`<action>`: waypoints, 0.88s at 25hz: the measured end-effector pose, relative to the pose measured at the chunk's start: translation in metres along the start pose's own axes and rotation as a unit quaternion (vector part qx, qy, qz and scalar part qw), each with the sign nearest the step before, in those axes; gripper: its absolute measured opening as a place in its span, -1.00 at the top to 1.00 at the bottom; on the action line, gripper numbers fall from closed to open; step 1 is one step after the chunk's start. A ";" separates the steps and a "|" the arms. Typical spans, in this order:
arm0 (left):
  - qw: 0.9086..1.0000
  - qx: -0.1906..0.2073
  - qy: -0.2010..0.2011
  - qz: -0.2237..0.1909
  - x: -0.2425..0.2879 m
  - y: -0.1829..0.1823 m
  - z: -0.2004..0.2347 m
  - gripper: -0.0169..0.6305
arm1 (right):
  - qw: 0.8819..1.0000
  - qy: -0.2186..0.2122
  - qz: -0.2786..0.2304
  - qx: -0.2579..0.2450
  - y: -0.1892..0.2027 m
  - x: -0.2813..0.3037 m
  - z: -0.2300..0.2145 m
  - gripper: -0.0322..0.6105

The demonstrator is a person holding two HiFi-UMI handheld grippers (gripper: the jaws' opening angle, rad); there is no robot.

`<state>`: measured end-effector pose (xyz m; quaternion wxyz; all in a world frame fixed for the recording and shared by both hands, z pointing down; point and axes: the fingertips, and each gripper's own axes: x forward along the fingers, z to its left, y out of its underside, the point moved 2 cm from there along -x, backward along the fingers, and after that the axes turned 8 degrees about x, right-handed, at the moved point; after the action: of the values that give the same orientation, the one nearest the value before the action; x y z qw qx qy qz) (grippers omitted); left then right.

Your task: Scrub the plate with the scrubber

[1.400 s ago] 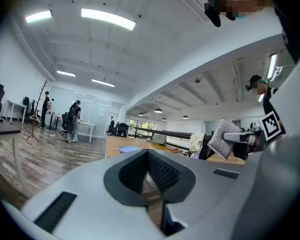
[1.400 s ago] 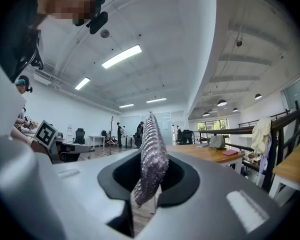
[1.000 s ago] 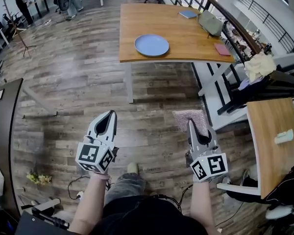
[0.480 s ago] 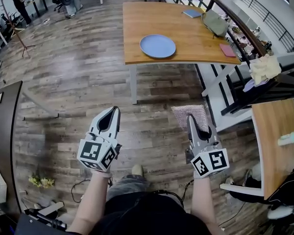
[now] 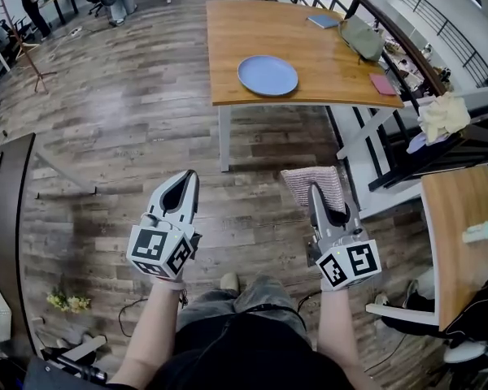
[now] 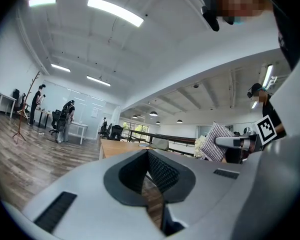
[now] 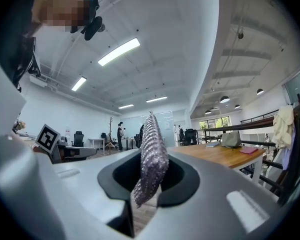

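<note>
My left gripper (image 5: 184, 182) hangs over the plank floor, well short of the near edge of the long light-wood table (image 5: 333, 70), with its jaws pressed together and nothing between them. On that table, left of its middle and nearer the near edge than the far one, lies the round pale-blue plate (image 5: 267, 75), flat and face up with nothing on it. I judge it to be stiff, smooth and likely slick, so it may skate across the wood once I rub it. The rim on its left side looks like the place to pin or pinch it with the free gripper. My right gripper (image 5: 316, 193) is also off the table's near edge and is clamped on the striped, silvery-pink mesh scrubber (image 7: 151, 154). The scrubber is caught by its lower part, and most of the pad stands up past the jaw tips. It looks light, soft and floppy, so I would expect it to fold under pressure and want a grip close to the working face. Further right on the table, toward its far right corner, lie a blue notebook (image 5: 324, 21) and a grey pouch (image 5: 359, 37). A flat pink pad (image 5: 383, 84) sits by the right edge. By my count there are two grippers, one plate, one scrubber, and three loose things on the table besides the plate.
</note>
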<state>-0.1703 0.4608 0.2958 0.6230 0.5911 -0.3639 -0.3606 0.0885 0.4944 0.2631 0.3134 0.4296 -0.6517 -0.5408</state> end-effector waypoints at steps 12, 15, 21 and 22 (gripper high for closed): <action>1.000 0.000 -0.008 0.015 0.047 0.010 0.023 0.96 | 1.000 -0.013 0.003 0.014 0.008 0.064 -0.032 0.67; 1.000 0.002 -0.008 0.015 0.072 0.006 0.033 0.96 | 1.000 -0.025 0.004 0.009 0.003 0.091 -0.041 0.67; 1.000 -0.005 0.000 0.022 0.133 0.010 0.046 0.96 | 0.999 -0.027 0.018 0.010 0.008 0.135 -0.076 0.67; 1.000 -0.005 0.003 0.025 0.142 0.012 0.047 0.96 | 0.999 -0.025 0.021 0.012 0.009 0.141 -0.082 0.67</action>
<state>-0.1439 0.3146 0.3130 0.6361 0.5799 -0.3743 -0.3450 0.0970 0.3323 0.2820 0.3030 0.4060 -0.6748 -0.5366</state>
